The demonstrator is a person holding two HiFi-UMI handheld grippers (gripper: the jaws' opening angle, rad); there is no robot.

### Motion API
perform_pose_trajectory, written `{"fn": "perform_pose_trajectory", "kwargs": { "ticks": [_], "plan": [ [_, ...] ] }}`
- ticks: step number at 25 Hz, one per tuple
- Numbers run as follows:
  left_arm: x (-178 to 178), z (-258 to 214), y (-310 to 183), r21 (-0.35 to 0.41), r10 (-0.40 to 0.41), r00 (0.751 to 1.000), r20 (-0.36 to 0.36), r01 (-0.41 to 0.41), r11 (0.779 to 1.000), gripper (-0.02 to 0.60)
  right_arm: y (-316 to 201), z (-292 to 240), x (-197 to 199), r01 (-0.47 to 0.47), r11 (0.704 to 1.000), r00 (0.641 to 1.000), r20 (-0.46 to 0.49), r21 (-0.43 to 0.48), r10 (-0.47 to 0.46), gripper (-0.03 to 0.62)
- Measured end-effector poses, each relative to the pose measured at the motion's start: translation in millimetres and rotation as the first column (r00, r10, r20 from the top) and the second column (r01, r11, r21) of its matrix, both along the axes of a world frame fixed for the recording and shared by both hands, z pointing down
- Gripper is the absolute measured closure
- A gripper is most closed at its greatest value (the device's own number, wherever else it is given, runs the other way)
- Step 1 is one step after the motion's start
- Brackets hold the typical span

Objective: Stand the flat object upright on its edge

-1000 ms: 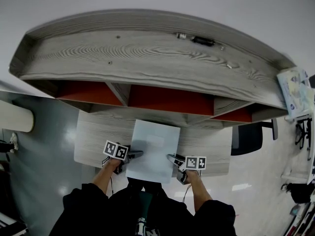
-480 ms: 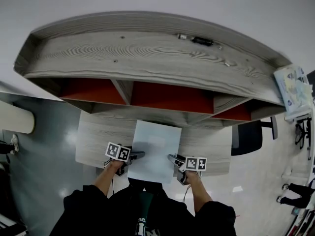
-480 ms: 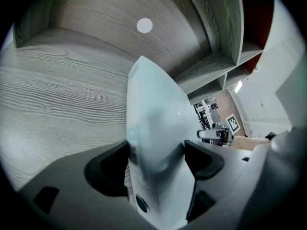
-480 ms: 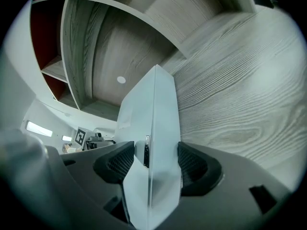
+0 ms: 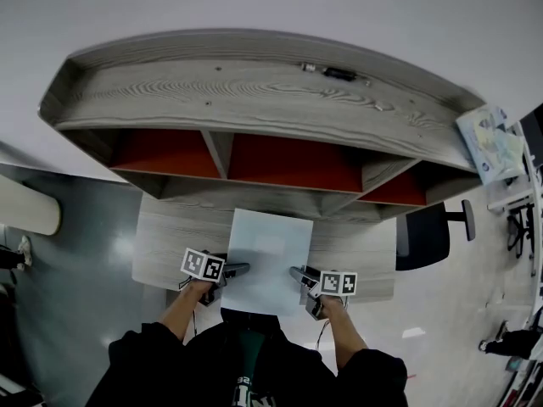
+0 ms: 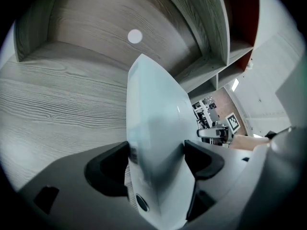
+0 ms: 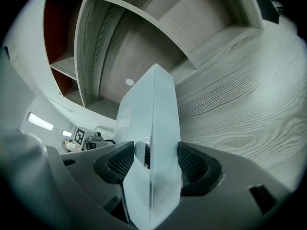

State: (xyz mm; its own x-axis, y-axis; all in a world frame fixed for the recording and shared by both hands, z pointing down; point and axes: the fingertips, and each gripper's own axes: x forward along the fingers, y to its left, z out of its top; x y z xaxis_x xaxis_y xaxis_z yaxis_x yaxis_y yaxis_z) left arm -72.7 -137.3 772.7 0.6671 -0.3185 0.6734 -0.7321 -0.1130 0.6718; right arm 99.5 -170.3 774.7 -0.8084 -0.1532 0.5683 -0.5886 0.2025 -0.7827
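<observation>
Pale-blue flat panel (image 5: 268,259), clamped at opposite edges by left gripper (image 5: 239,268) and right gripper (image 5: 296,272) fingers: keep both level, seat lower edge squarely on surface (image 5: 170,244).

Head cam steeply down on desk (image 5: 161,248); L/R cams close along panel (image 5: 267,257), toward same shelf (image 5: 254,100).

No legible words, brands or numbers anywhere. Black-and-white square patterns, no characters, on the marker cube (image 5: 203,264) of the left tongs (image 5: 236,268) and likewise on the right tongs (image 5: 297,273), lower centre of the head view. Barcode-like strip (image 6: 133,152) on the pale flat panel (image 6: 156,123), too blurred to read. Coloured printed sheet (image 5: 495,141) at the right edge, print too small to read.
</observation>
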Motion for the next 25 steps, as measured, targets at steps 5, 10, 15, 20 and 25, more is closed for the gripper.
{"fn": "perform_pose_trajectory", "kwargs": {
  "ticks": [5,10,15,20,25],
  "plan": [
    [0,-17,1,0.053,0.001,1.000,0.026,-0.002,0.999,0.213,2,-14,1,0.007,1.000,1.000,0.013,0.029,-0.007,0.333],
    [1,-32,3,0.097,-0.005,0.999,0.042,0.001,0.995,0.213,3,-28,1,0.019,0.997,0.999,0.026,0.068,-0.021,0.335],
    [3,-50,6,0.145,-0.014,0.999,0.046,0.007,0.989,0.213,4,-46,3,0.040,0.992,0.998,0.035,0.116,-0.044,0.334],
    [8,-69,4,0.224,-0.016,0.998,0.061,0.002,0.974,0.213,1,-65,7,0.063,0.979,0.997,0.039,0.193,-0.072,0.334],
    [14,-92,-1,0.309,-0.007,0.993,0.119,-0.030,0.951,0.213,-1,-81,15,0.101,0.961,0.993,0.027,0.257,-0.111,0.335]
  ]
}}
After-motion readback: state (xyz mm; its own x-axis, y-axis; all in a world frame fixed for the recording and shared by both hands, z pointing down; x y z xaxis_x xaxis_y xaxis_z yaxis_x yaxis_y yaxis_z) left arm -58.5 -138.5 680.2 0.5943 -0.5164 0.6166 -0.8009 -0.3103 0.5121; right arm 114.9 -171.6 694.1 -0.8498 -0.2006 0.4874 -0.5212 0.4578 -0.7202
